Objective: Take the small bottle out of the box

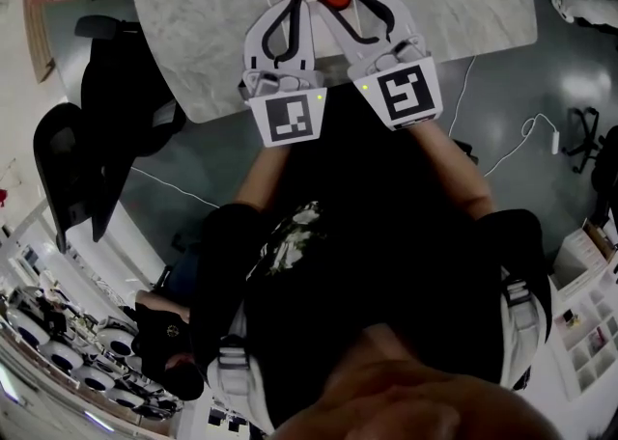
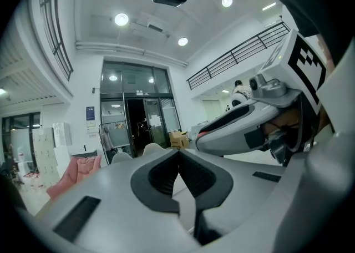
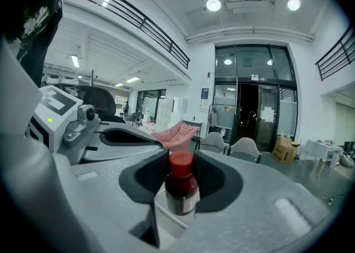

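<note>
"Inspecting your right gripper [image 3: 180,160]: its jaws are standing fairly wide apart yet pressing on the small bottle [image 3: 181,191]. The pads are gripping just below the red cap [image 3: 181,162], so the bottle is hanging upright." (first inspector)

"Agreeing. You are carrying it above the white box [image 3: 166,213], seemingly clear of the rim, over the marble table [image 1: 193,23]. Your left gripper [image 2: 178,155] is riding just beside the right one, jaws closed tip to tip on nothing. I am judging it parked there to stay out of the lift." (second inspector)
</note>
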